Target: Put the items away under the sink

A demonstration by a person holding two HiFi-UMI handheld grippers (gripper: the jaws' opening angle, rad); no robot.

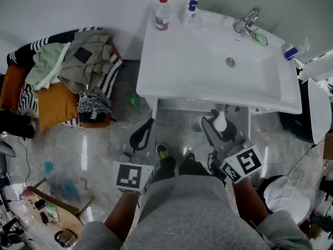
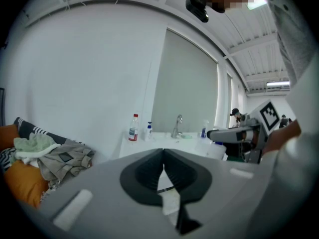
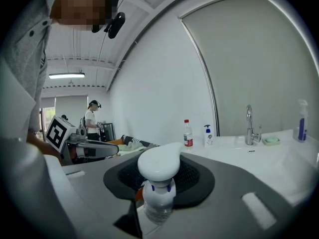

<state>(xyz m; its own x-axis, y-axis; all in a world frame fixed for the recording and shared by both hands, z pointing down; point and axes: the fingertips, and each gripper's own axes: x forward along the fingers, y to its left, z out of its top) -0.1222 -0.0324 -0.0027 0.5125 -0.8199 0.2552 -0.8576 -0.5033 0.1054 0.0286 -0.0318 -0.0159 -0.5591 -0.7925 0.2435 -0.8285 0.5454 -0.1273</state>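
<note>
In front of the sink (image 1: 182, 61), the jaws of my right gripper (image 1: 213, 130) grasped a pump bottle (image 3: 158, 183); my left gripper (image 2: 163, 164) was clenched, empty.

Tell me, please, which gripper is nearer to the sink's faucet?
Right. The right gripper, holding a white pump bottle, is in front of the sink, left of the faucet; the left gripper is farther left, by the sink's left corner.

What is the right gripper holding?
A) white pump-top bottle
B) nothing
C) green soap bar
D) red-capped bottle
A: in the right gripper view, the right gripper is shut on the white pump-top bottle; the red-capped bottle stands apart on the sink.
</note>
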